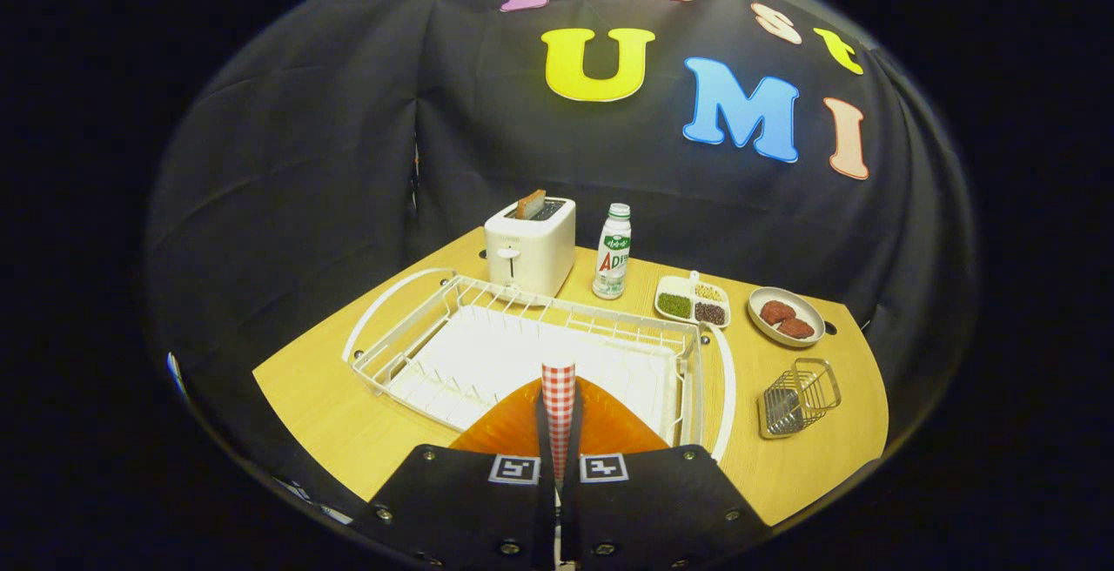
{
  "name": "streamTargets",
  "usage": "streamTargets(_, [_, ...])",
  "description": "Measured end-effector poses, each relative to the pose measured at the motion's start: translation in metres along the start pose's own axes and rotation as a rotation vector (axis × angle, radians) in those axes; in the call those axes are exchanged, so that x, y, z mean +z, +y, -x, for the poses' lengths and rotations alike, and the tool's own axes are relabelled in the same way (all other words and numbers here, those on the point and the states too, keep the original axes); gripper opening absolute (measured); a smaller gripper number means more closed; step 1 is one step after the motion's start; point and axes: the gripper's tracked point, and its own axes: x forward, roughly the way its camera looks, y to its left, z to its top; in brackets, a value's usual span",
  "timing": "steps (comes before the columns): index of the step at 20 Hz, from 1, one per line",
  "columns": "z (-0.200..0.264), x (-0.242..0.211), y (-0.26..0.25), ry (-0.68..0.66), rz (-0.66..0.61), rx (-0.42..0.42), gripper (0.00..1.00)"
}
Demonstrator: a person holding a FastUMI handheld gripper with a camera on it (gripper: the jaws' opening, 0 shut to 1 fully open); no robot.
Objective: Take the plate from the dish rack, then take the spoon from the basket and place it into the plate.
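The hand-held gripper (558,466), fingers closed together, hides the near part of the orange plate (513,423) and the rack's (452,327) near rail. What lies inside the basket (796,401) is too small to tell. The toaster (529,249) hides the lower part of the toast (530,203). The bench's (348,414) near edge is cut off.
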Motion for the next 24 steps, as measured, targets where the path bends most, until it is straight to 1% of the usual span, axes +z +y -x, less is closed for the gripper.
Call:
streamTargets(5, [-0.004, -0.046, 0.002, 0.066, -0.006, 0.021, 0.03])
streamTargets(8, [-0.006, -0.070, 0.003, 0.107, 0.027, 0.046, 0.03])
streamTargets(13, [-0.005, -0.089, 0.011, 0.140, 0.060, 0.093, 0.03])
streamTargets(16, [-0.003, -0.093, 0.025, 0.151, 0.056, 0.153, 0.12])
streamTargets(17, [-0.001, -0.095, 0.027, 0.157, 0.059, 0.166, 0.12])
streamTargets(20, [0.000, -0.094, 0.028, 0.152, 0.069, 0.177, 0.13])
streamTargets(21, [0.000, -0.092, 0.028, 0.149, 0.067, 0.180, 0.15])
streamTargets(22, [0.002, -0.091, 0.029, 0.143, 0.063, 0.184, 0.15])
streamTargets(23, [0.002, -0.090, 0.029, 0.140, 0.059, 0.185, 0.22])
streamTargets(24, [0.002, -0.089, 0.028, 0.140, 0.055, 0.185, 0.23])
